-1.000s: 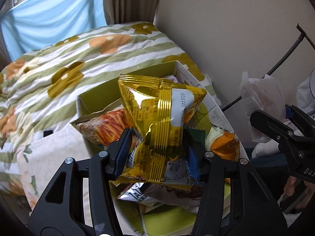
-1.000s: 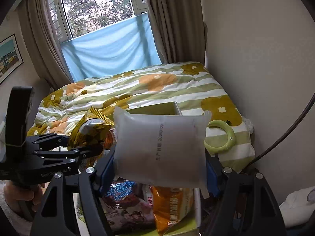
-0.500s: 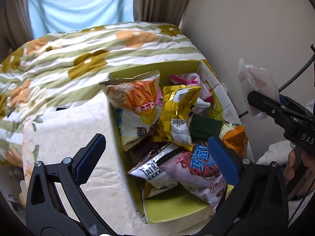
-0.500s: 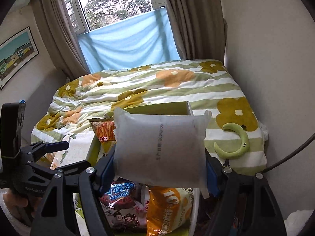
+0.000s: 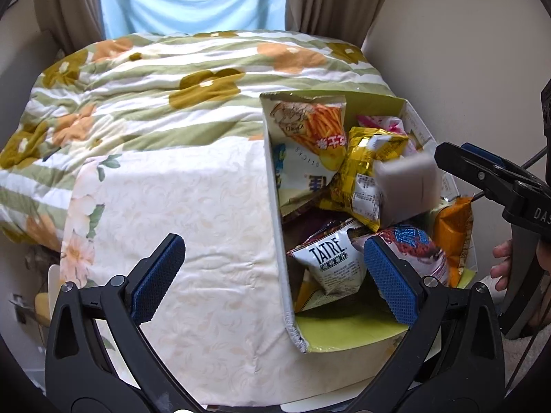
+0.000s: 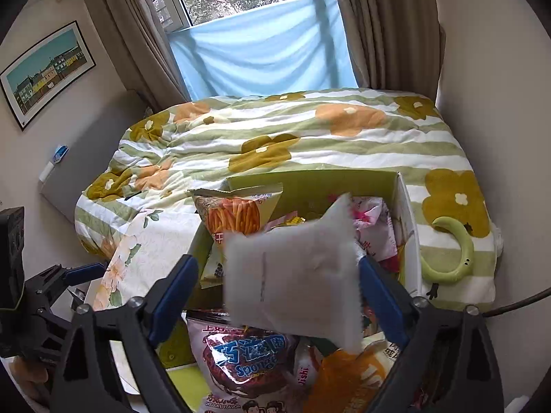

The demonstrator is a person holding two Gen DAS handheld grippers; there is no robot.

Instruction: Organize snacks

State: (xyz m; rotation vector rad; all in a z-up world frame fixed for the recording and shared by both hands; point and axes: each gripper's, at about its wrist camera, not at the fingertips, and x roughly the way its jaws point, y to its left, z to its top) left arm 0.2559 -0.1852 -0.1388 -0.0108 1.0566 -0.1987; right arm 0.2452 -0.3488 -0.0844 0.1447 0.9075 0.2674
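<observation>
A green-lined cardboard box (image 5: pixel 344 334) on the bed holds several snack bags, among them a yellow bag (image 5: pixel 365 165) and a fries bag (image 5: pixel 310 124). My left gripper (image 5: pixel 272 275) is open and empty over the box's near left wall. My right gripper (image 6: pixel 279 292) is open above the box (image 6: pixel 310 179). A plain white pouch (image 6: pixel 292 275) is blurred between its spread jaws, loose and tilted, falling. It also shows in the left wrist view (image 5: pixel 406 186), over the yellow bag.
The box sits on a floral cream cloth (image 5: pixel 172 241) over a striped flower quilt (image 6: pixel 275 137). A green curved toy (image 6: pixel 454 258) lies right of the box. The wall is close on the right. The right gripper shows in the left wrist view (image 5: pixel 489 179).
My left gripper let go of the yellow bag, which now lies in the box, and pulled back left. My right gripper opened and the white pouch drops toward the box.
</observation>
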